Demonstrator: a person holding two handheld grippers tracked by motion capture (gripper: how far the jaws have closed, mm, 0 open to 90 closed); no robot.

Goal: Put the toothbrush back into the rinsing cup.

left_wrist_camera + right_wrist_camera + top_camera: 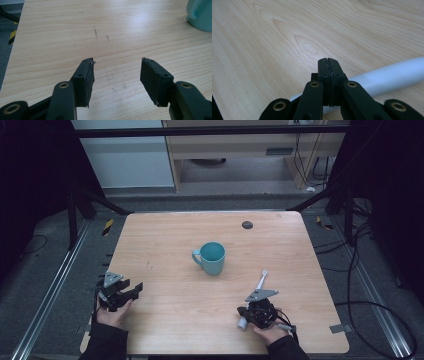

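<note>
The left tool (pixel 131 289) rests near the front left corner of the wooden surface (pixel 165 245), held by the person's left hand (pixel 114 314) coming in over the front edge. Its jaws are spread wide with only bare wood between them, as the left gripper view shows (pixel 117 72); a few faint dark scuffs (pixel 95 32) mark the grain beyond them. Toward the middle of the surface stands a teal mug (pixel 212 257), upright, its handle turned to the left edge, well apart from both tools. A small dark round spot (pixel 247 225) sits near the back edge, right of centre. Near the front edge on the right side, the right hand (pixel 270 332) holds the right tool (pixel 248 311), whose jaws are pressed together with nothing between the tips in the right gripper view (pixel 328 65). A white toothbrush (pixel 261 282) lies flat on the surface under that tool, its head pointing toward the back edge, its thick pale handle (pixel 392 76) passing beneath the closed jaws
</note>
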